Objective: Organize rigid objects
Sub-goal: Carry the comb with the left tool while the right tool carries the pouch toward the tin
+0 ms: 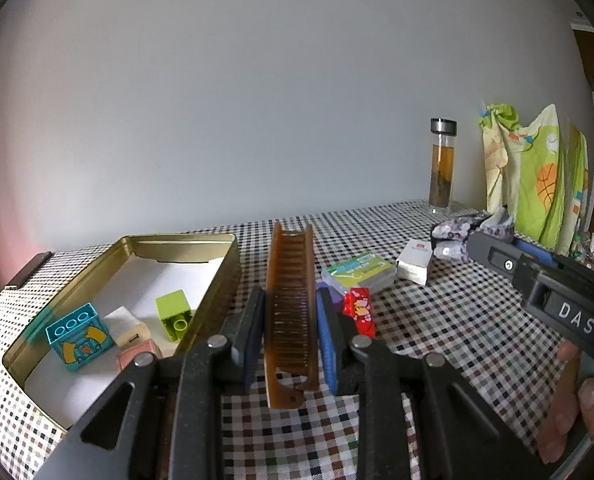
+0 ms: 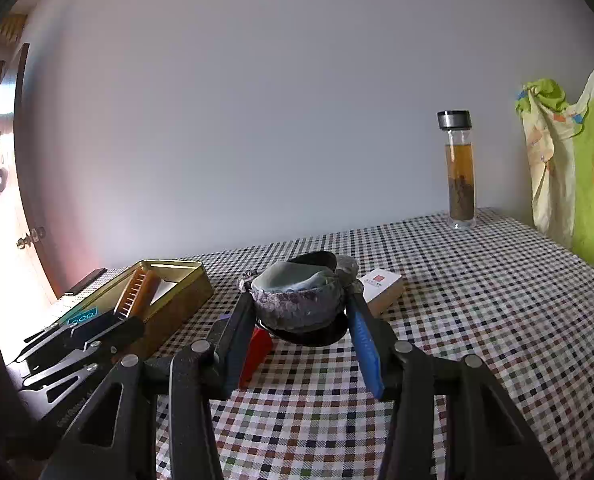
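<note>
My left gripper (image 1: 291, 312) is shut on a brown comb (image 1: 291, 300) and holds it above the checkered table, just right of a gold tin tray (image 1: 201, 242). The tray holds a teal block (image 1: 77, 336), a lime block (image 1: 173, 314), a cream block (image 1: 127, 330) and a pink block (image 1: 137, 354). My right gripper (image 2: 301, 304) is shut on a grey fabric pouch (image 2: 297, 296) held over the table. It also shows at the right of the left wrist view (image 1: 469, 230). The comb (image 2: 135, 292) and tray (image 2: 177, 304) show at left in the right wrist view.
On the table lie a red packet (image 1: 359, 310), a green card pack (image 1: 357, 272) and a white box (image 1: 415, 258). A tea bottle (image 1: 442, 164) stands at the back by the wall. A green patterned cloth (image 1: 537, 176) hangs at the right.
</note>
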